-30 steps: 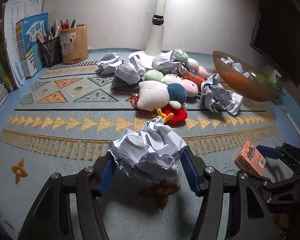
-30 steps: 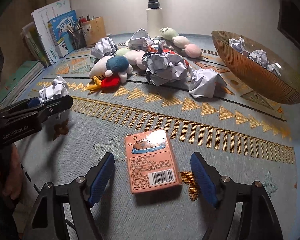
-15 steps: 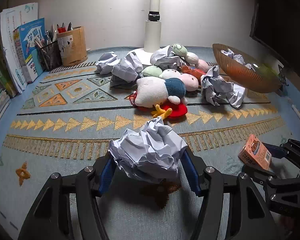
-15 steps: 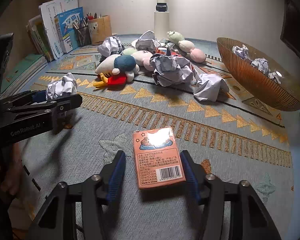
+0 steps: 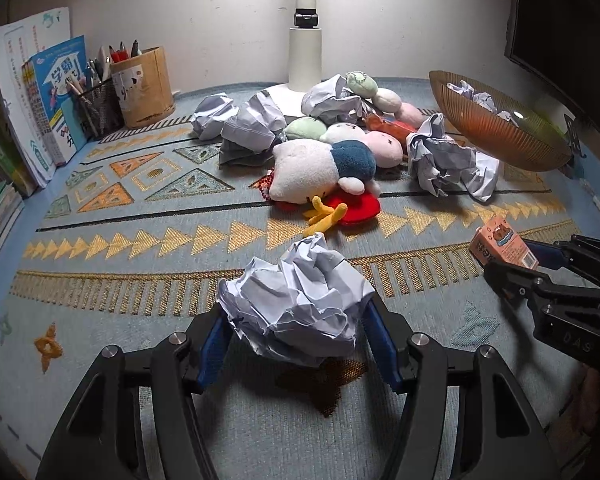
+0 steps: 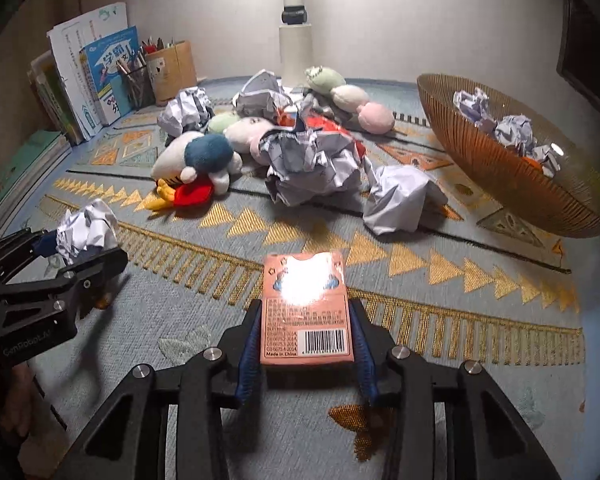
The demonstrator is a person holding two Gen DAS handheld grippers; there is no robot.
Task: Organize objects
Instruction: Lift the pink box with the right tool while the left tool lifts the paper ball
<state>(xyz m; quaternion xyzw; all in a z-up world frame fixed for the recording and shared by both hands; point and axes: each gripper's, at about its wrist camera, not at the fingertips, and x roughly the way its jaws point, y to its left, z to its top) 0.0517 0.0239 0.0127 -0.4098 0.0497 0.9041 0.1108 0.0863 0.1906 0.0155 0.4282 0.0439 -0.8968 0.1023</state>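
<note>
Two grips are now in place, one per hand. Nearest in the left wrist view, the left gripper (image 5: 296, 344) has its fingers about half spread and pressed on either side of a paper ball (image 5: 296, 300), which hangs just clear of the mat (image 5: 148, 300), its shadow beneath it; that hold is as it was a second ago. To the right, the right gripper (image 6: 306, 350) is the one that changed: a second ago its fingers stood wide around the box (image 6: 306, 308) lying flat on the mat, and now they are drawn in narrow against its two long sides, with the box pinched between them. Seen from the left, the box (image 5: 502, 246) looks tilted and probably lifted, though contact with the surface cannot be ruled out.

Both items seem ready to be carried. Farther back lie more paper balls and plush toys (image 5: 324, 168) around the lamp base (image 5: 304, 56). Far right, the bowl (image 6: 512, 172) already has crumpled paper in it, so the ball likely goes there; the box's place is unclear.
</note>
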